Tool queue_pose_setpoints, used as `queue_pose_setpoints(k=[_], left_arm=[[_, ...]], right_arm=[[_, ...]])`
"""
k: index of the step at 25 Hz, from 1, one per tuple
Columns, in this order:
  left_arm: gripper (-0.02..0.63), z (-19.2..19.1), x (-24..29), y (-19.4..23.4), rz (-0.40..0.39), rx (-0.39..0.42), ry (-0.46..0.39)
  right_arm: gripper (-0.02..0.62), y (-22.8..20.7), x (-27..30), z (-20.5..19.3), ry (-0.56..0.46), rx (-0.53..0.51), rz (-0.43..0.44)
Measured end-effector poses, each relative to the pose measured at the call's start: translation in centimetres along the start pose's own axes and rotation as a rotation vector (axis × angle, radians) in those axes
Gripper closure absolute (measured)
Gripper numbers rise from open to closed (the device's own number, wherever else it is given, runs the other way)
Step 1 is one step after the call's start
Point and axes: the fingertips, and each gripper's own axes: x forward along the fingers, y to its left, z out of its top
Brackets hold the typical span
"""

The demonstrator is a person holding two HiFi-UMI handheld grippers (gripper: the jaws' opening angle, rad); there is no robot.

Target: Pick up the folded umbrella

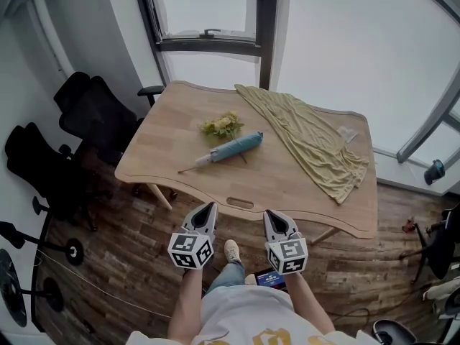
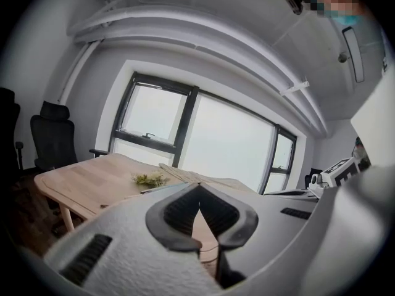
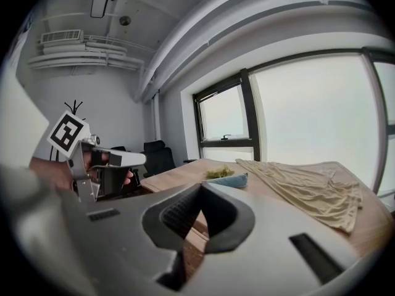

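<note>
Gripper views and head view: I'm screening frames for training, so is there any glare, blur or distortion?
Head view: soft, even daylight, the window blown out white, the umbrella sharp, edges bowed. Left gripper view: strong fisheye, black corners, the table readable. Right gripper view: same fisheye, the cloth clear.

The right gripper (image 3: 201, 187) has its jaws closed tip to tip, with nothing between them. Just past the tips, at one o'clock, a folded blue umbrella (image 3: 232, 179) lies on a pale wooden table (image 3: 178, 172), with a small bunch of greenery (image 3: 216, 173) right behind it. A yellowish cloth (image 3: 302, 187) sprawls across the tabletop out at three o'clock. Off at nine o'clock a hand (image 3: 52, 170) holds the left gripper (image 3: 126, 161), whose marker cube (image 3: 66, 133) sits on top. A black chair (image 3: 159, 155) stands at eleven o'clock, under the big window (image 3: 308, 116).
</note>
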Motion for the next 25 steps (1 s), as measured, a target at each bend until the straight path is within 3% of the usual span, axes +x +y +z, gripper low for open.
queue_pose_setpoints(k=[6, 14, 19, 25], left_arm=[[0.586, 0.0, 4.0, 2.4, -0.002, 0.015, 0.027], [0.586, 1.3, 14.0, 7.7, -0.04, 0.014, 0.068], [0.586, 2.2, 19.5, 10.7, -0.045, 0.058, 0.103], [0.586, 2.3, 24.3, 13.5, -0.085, 0.028, 0.141]], right_arm=[[0.584, -2.0, 3.8, 0.3, 0.02, -0.013, -0.023], [0.584, -6.7, 13.1, 1.7, 0.07, 0.001, -0.064], [0.584, -9.2, 18.2, 3.0, 0.088, 0.015, -0.1], [0.584, -11.4, 21.7, 3.9, 0.09, 0.021, -0.165]])
